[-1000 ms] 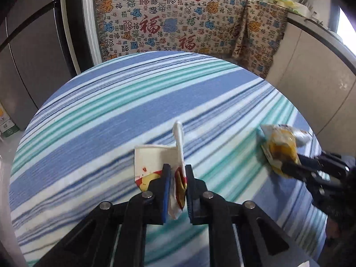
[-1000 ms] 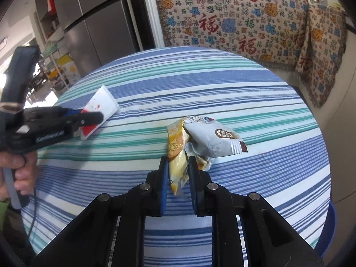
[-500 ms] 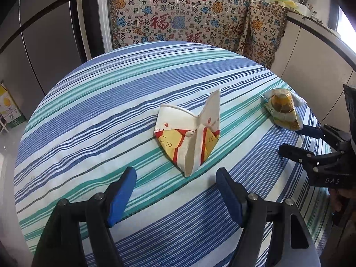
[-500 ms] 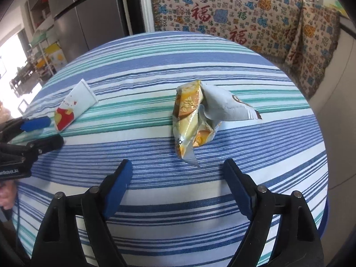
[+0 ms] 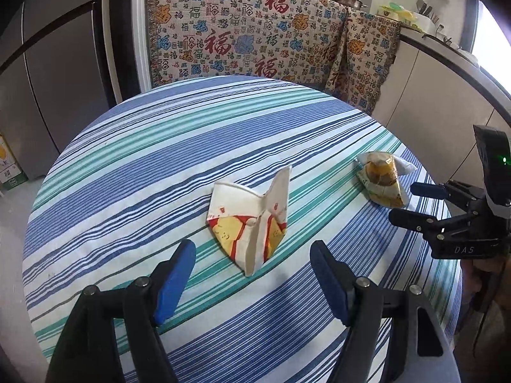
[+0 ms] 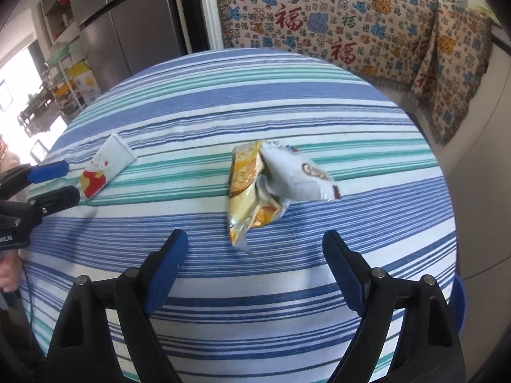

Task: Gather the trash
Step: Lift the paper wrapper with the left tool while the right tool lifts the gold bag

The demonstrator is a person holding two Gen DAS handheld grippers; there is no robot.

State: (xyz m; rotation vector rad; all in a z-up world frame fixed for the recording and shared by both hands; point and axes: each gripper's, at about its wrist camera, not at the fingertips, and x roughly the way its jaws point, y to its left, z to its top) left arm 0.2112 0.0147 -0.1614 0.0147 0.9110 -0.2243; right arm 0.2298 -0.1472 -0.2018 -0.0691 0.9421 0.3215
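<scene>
left gripper (image 5: pixel 252 257): angled down, agape | right gripper (image 6: pixel 255 247): likewise

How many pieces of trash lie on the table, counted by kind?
Paper cup, flattened: 1
Snack wrapper, crumpled: 1
Total: 2
</scene>
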